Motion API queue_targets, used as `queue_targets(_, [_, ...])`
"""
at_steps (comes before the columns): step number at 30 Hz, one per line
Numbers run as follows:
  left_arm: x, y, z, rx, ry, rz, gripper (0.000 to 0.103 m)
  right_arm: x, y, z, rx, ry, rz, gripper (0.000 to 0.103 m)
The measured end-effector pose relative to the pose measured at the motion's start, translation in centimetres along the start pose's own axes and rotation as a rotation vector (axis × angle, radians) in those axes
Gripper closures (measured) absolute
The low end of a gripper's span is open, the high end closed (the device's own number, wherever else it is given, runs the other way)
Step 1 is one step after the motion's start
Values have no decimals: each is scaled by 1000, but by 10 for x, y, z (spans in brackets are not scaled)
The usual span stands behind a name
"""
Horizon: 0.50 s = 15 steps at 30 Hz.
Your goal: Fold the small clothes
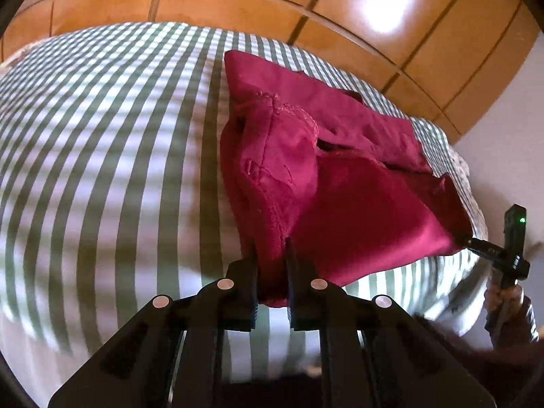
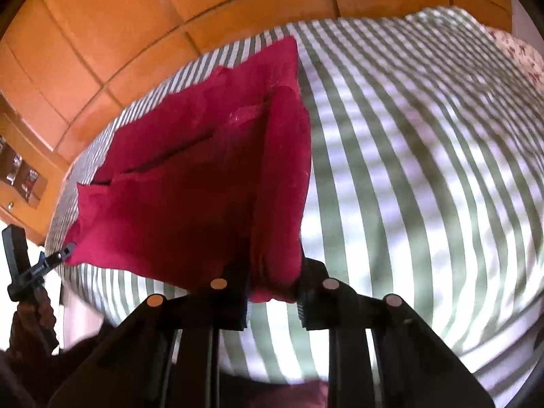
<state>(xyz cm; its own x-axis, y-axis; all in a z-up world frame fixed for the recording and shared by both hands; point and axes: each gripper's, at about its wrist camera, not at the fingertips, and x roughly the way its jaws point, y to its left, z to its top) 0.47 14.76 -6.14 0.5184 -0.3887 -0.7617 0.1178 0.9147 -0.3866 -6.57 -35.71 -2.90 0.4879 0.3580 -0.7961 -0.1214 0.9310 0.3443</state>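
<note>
A dark red garment (image 1: 326, 176) lies partly on a green-and-white striped bed (image 1: 112, 142), with its near edge lifted. My left gripper (image 1: 271, 248) is shut on one near corner of the red garment. My right gripper (image 2: 274, 265) is shut on the other near corner of the red garment (image 2: 204, 183). Each gripper shows in the other's view, pinching the cloth: the right one in the left wrist view (image 1: 467, 240), the left one in the right wrist view (image 2: 68, 250). The cloth is stretched between them. The far part of the garment rests on the bed (image 2: 425, 156).
A wooden headboard or wardrobe panel (image 1: 272, 3) rises behind the bed. It also shows in the right wrist view (image 2: 119, 27). A floral fabric (image 2: 520, 54) lies at the far right of the bed. A wooden cabinet (image 2: 20, 176) stands at the left.
</note>
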Motion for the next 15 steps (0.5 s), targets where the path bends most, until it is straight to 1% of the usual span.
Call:
queue_targets(1, [-3, -1, -7, -3, 15, -7, 92, -5, 0, -9, -9, 13, -1, 84])
queue_targets(3, [-9, -1, -19, 3, 45, -14, 91, -11, 0, -17, -18, 24, 6, 83])
queue_targets(4, [-10, -1, -21, 6, 53, 1, 89, -13, 0, -18, -23, 26, 4, 82])
queue_targets(5, [-13, 0, -21, 12, 48, 8, 81, -15, 0, -16, -26, 18, -15, 74])
queue_targets(6, [-14, 2, -17, 15, 38, 11, 76, -17, -1, -13, -25, 4, -21, 68])
queue_targets(7, [-16, 4, -15, 15, 20, 23, 62, -19, -2, -8, -19, -14, -27, 65])
queue_targets(8, [-17, 5, -10, 12, -5, 41, 52, -19, -3, 0, -9, -35, -38, 58])
queue_targets(9, [-18, 6, -2, 9, -36, 54, 51, -20, -3, 8, -8, -56, -51, 56])
queue_targets(11, [-16, 4, 14, 22, -64, 45, 51, -18, -3, 20, -9, -93, -69, 56])
queue_targets(15, [3, -4, 37, 60, -75, 49, 51, -1, 3, 45, -32, -122, -93, 56])
